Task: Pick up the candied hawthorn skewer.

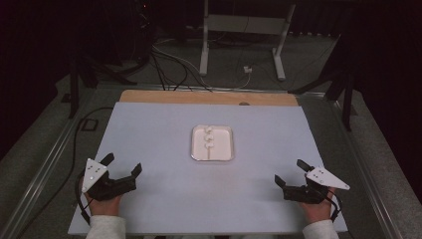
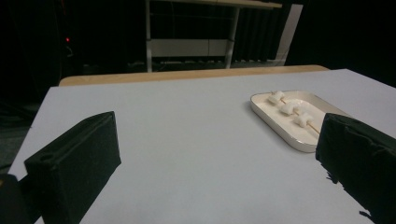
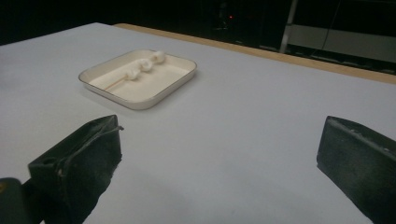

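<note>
A white rounded tray (image 1: 225, 149) lies at the middle of the pale table. On it rests a thin wooden skewer (image 1: 209, 141) threaded with three white marshmallow-like pieces. The tray (image 2: 280, 127) and its skewer (image 2: 293, 112) appear at the right of the left gripper view. In the right gripper view the tray (image 3: 144, 95) and skewer (image 3: 140, 67) sit upper left. My left gripper (image 1: 121, 166) rests open near the table's front left corner, with nothing between its jaws. Near the front right corner my right gripper (image 1: 290, 172) is open too, holding nothing.
A wooden strip (image 1: 209, 97) borders the table's far edge. Beyond it stand a white metal frame (image 1: 244, 35) and cables on the floor (image 1: 169, 64). Metal rails run along both sides of the table.
</note>
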